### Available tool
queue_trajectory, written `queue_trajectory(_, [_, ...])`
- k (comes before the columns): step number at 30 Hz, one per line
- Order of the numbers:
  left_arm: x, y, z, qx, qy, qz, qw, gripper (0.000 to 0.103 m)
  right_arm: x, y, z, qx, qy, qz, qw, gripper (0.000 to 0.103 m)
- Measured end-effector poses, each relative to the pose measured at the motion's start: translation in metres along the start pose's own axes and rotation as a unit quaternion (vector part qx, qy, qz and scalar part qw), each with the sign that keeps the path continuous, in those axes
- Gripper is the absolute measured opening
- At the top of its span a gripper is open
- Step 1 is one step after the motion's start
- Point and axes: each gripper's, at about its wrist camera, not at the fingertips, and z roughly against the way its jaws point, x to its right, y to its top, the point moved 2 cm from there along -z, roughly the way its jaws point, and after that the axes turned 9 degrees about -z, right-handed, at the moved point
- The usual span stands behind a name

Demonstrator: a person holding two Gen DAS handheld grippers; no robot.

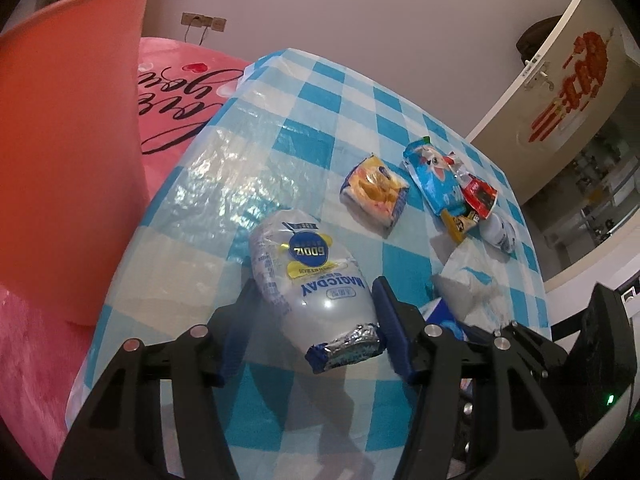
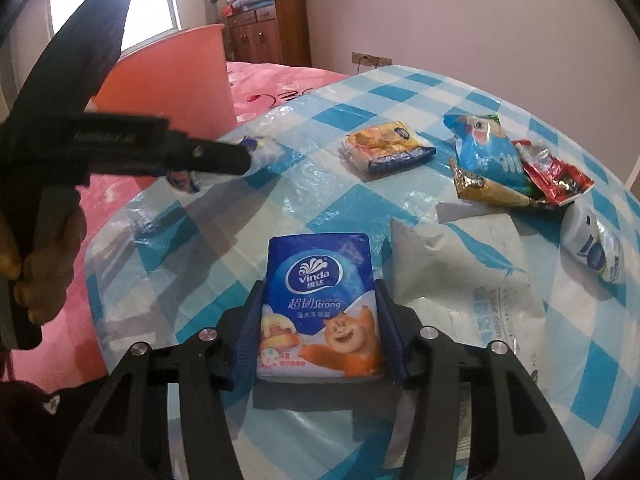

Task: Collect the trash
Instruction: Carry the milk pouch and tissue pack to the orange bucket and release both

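left gripper (image 1: 316,320) closed on silver wrapper (image 1: 308,280), above table's (image 1: 280,128) left edge, beside pink bin (image 1: 68,152) | right gripper (image 2: 320,320) closed on tissue pack (image 2: 320,304), near edge | advice: lift both fully before swinging over bin rim

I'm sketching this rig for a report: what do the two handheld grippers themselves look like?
Both match: the left gripper and right gripper each have matte black linkage arms with cut-out slots, round silver pivot pins, and dark blue ribbed fingers. Seen from the right wrist view, the left gripper's body is a long black housing with faint lettering. No cables visible.
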Motion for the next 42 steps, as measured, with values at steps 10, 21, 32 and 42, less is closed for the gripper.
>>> queue_trajectory(10, [-0.005,-0.013,0.006,-0.002,-0.03,-0.004,0.9995,0.057,0.004,0.004,0.007,-0.005,0.016,-0.072,0.997,0.053])
queue_trajectory(21, [-0.003,-0.01,0.023,0.023,-0.062,-0.007,0.9978,0.056,0.012,0.026,0.034,0.014,0.047,-0.143,0.989,0.053])
queue_trajectory(32, [0.005,0.012,0.061,0.075,-0.085,-0.017,0.9934,0.056,0.015,0.063,0.066,0.051,0.06,-0.175,0.981,0.053])
queue_trajectory(42, [-0.01,0.047,0.118,0.145,-0.052,-0.024,0.9878,0.056,-0.017,0.121,0.079,0.076,0.092,-0.148,0.982,0.053])
